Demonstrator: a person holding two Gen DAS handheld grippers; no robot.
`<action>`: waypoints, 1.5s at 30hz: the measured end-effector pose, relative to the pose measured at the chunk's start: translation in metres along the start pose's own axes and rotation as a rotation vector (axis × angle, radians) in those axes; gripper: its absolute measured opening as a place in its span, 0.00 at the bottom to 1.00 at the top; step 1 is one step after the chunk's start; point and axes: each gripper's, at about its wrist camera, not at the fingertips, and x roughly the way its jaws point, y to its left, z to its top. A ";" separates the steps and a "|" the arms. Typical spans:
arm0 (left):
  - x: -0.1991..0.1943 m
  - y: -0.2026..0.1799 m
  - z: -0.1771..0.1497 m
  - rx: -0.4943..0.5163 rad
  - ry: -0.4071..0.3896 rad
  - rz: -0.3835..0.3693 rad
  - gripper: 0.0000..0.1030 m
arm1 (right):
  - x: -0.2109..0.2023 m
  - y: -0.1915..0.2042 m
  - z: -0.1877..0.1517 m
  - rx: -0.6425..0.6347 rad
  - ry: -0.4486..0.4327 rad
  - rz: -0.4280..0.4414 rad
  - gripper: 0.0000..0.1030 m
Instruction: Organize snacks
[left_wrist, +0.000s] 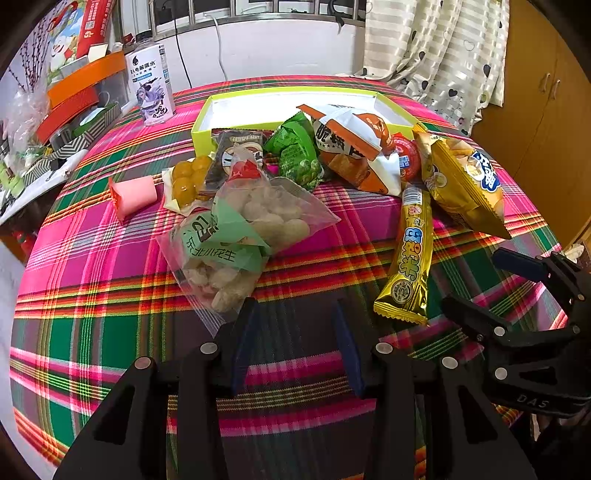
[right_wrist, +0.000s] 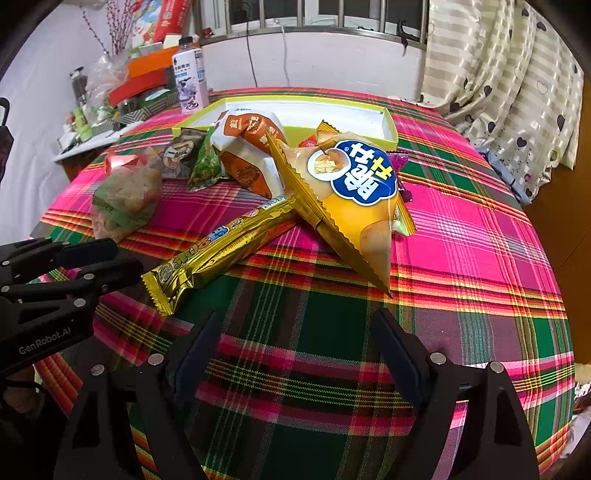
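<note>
A pile of snacks lies on the plaid tablecloth in front of a shallow lime-green box (left_wrist: 236, 99) (right_wrist: 389, 127). In it are a clear peanut bag (left_wrist: 240, 236) (right_wrist: 123, 199), a long gold bar (left_wrist: 410, 254) (right_wrist: 221, 251), a yellow chip bag (left_wrist: 461, 181) (right_wrist: 351, 199), an orange-white bag (left_wrist: 354, 147) (right_wrist: 251, 147), a green packet (left_wrist: 297, 151) (right_wrist: 207, 166) and a pink packet (left_wrist: 135, 195). My left gripper (left_wrist: 293, 314) is open and empty, just short of the peanut bag. My right gripper (right_wrist: 295, 321) is open and empty, below the chip bag's tip.
A drink bottle (left_wrist: 151, 85) (right_wrist: 190, 79) stands left of the box. A cluttered side table with orange boxes (left_wrist: 74, 96) lies at the far left. A curtain (left_wrist: 436, 51) and a wooden cabinet (left_wrist: 535, 110) stand at the right. The right gripper shows in the left wrist view (left_wrist: 476, 284).
</note>
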 end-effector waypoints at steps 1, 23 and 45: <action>0.000 0.000 0.000 0.000 0.000 0.000 0.42 | 0.000 0.000 0.000 0.000 0.000 0.000 0.82; 0.001 0.000 0.002 0.005 0.021 0.006 0.47 | 0.000 0.000 0.000 -0.001 0.001 0.001 0.83; 0.004 -0.009 0.006 0.025 0.038 0.004 0.57 | 0.000 0.000 0.000 -0.001 0.002 0.001 0.83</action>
